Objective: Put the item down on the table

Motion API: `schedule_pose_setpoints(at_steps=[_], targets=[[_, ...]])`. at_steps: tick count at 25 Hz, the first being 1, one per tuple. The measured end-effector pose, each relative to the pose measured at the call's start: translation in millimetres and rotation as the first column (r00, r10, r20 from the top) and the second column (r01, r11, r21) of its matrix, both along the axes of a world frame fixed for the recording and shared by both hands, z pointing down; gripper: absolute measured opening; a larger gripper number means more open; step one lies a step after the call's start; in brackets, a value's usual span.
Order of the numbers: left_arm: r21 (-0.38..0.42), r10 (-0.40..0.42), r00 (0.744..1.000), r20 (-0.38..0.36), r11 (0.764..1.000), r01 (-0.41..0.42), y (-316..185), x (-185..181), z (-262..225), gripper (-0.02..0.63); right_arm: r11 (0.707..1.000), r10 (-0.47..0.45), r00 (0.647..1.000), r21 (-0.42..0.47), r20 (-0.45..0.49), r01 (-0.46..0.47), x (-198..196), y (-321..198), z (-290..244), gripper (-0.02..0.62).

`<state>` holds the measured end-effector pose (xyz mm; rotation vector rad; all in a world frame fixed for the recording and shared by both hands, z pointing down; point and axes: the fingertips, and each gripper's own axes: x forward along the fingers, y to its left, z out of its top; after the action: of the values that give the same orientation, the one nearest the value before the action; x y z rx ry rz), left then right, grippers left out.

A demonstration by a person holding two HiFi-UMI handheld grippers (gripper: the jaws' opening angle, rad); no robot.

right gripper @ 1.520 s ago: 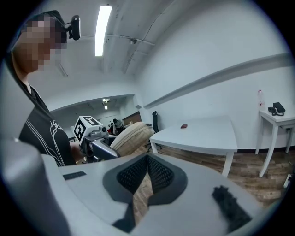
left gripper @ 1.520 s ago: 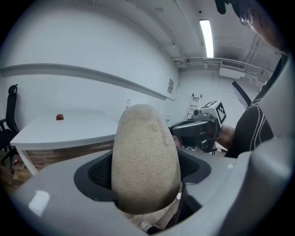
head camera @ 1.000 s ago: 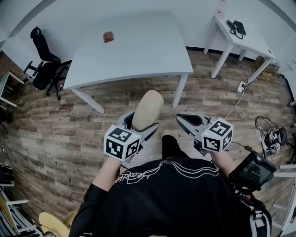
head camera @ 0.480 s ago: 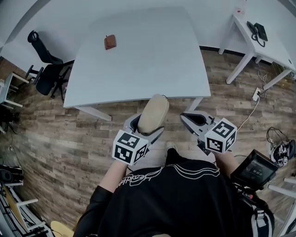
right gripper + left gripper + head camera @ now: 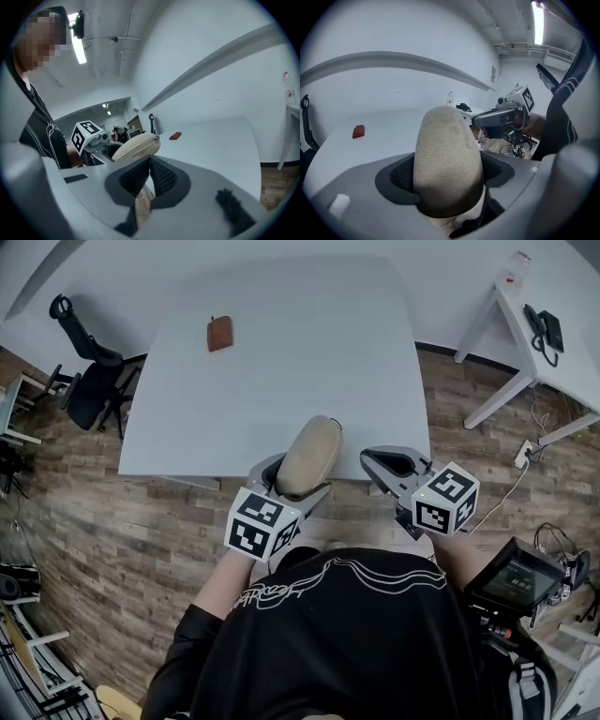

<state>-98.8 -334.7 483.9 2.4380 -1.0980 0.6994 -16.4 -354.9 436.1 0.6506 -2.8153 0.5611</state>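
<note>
left tool (image 5: 447,174) pinching beige item (image 5: 309,452) | right tool (image 5: 149,176) pressed together | item seemingly over table (image 5: 309,352) near edge, brown object (image 5: 219,333) well apart

Nothing you can read here.
You'll find no legible words or numbers: the left marker cube (image 5: 261,523) and right marker cube (image 5: 443,499) show only black-and-white square patterns. The pale script on your black shirt (image 5: 281,594) is too looped to make out, and the small wall plate (image 5: 493,74) is too tiny to read.
</note>
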Motion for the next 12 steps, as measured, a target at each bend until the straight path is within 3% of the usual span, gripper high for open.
schedule_pose_setpoints(at_steps=[3,8,12], targets=[[-0.005,0.002,1.000,0.030,1.000,-0.002,-15,-5,1,0.396,1.000,-0.006,1.000,-0.014,0.001,0.006,-2,-7,3,0.009],[-0.049,0.020,1.000,0.006,0.999,-0.019,-33,-6,6,0.396,0.999,-0.010,1.000,-0.030,0.000,0.010,-10,-17,10,0.009],[-0.046,0.035,0.998,0.051,0.998,-0.032,-52,-11,19,0.396,0.999,-0.002,1.000,-0.041,-0.011,0.002,-13,-33,15,0.009]])
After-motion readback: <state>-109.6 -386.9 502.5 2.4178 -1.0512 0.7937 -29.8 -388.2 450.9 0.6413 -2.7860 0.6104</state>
